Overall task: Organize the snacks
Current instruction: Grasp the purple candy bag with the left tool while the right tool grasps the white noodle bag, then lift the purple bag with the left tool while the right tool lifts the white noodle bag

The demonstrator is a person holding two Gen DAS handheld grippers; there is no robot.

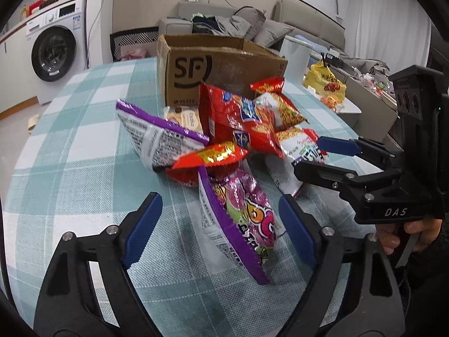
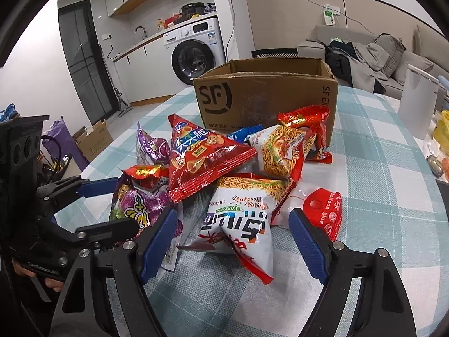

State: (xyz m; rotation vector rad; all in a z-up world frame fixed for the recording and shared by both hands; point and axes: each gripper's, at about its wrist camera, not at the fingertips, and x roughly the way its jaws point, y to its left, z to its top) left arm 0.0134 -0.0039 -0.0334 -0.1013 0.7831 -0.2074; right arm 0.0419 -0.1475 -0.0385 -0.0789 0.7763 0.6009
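Two tools are reaching into one pile of snacks on the table. The left tool is standing released, its blue pads on either side of a purple snack bag that is lying between them; neither pad is pressing on the bag in the left wrist view. The right tool is likewise released, straddling a white noodle snack bag, with a visible gap at each pad. Each tool is also showing in the other's view: the right tool is coming in from the right edge, a hand gripping its handle, and the left tool is entering from the left.

Beyond the purple bag, a small red and gold packet is resting on the heap, and a large red triangular bag is sitting on top of the pile. A second noodle bag is leaning behind it. A red balloon glue packet is lying just beside the right tool's outer pad.

Behind the pile, an open cardboard box marked SF is standing upright on the checked cloth, touching the rearmost packets. A washing machine is standing farther back.
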